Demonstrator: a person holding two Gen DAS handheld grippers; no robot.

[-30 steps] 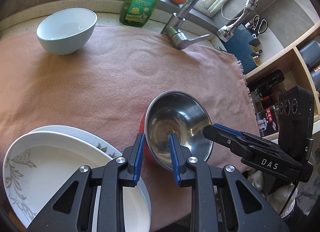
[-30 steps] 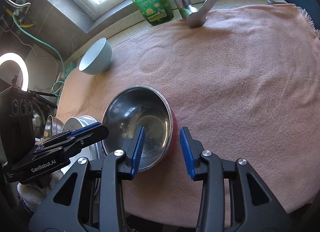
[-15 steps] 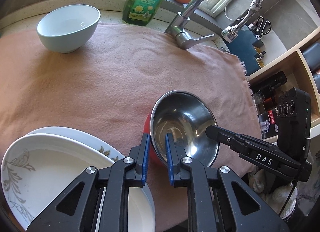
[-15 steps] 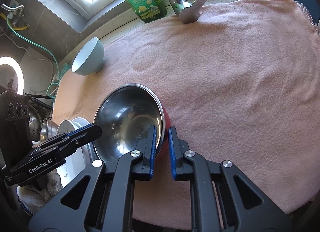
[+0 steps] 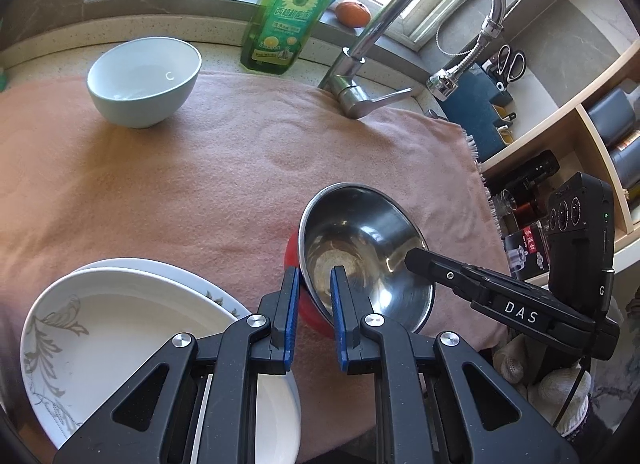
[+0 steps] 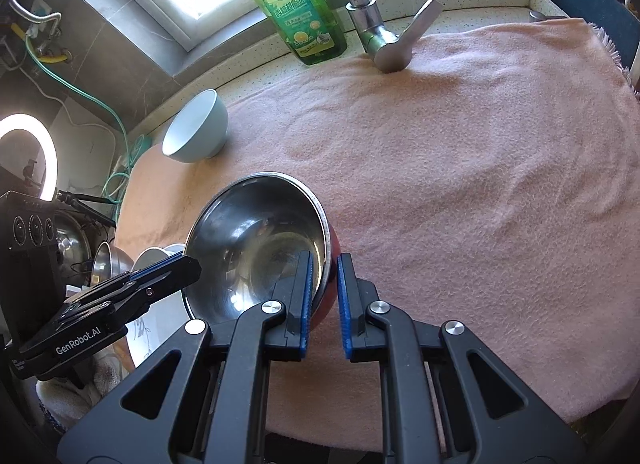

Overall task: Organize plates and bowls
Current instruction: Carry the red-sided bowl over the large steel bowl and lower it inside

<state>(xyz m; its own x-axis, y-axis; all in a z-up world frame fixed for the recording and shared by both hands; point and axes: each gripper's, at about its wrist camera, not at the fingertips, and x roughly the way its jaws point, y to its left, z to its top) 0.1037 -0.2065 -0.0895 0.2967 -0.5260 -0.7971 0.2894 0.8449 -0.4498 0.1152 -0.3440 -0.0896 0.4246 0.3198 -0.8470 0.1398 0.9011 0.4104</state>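
A steel bowl with a red outside (image 5: 362, 252) (image 6: 260, 248) is tilted over the pink cloth (image 5: 200, 167). My left gripper (image 5: 314, 288) is shut on its left rim. My right gripper (image 6: 323, 276) is shut on its right rim. Two stacked white plates with a leaf pattern (image 5: 120, 328) lie at the lower left, under my left gripper. A pale blue bowl (image 5: 144, 79) (image 6: 196, 133) stands upright at the cloth's far left edge.
A green dish soap bottle (image 5: 288, 19) and a chrome tap (image 5: 400, 23) stand at the back. An orange (image 5: 352, 11) lies on the sill. Wooden shelves (image 5: 592, 135) with jars are to the right. More steel bowls (image 6: 108, 260) sit off the cloth's left side.
Both grippers have closed on the steel bowl's rim from open. The bowl has tilted a little and both grippers have shifted slightly back.
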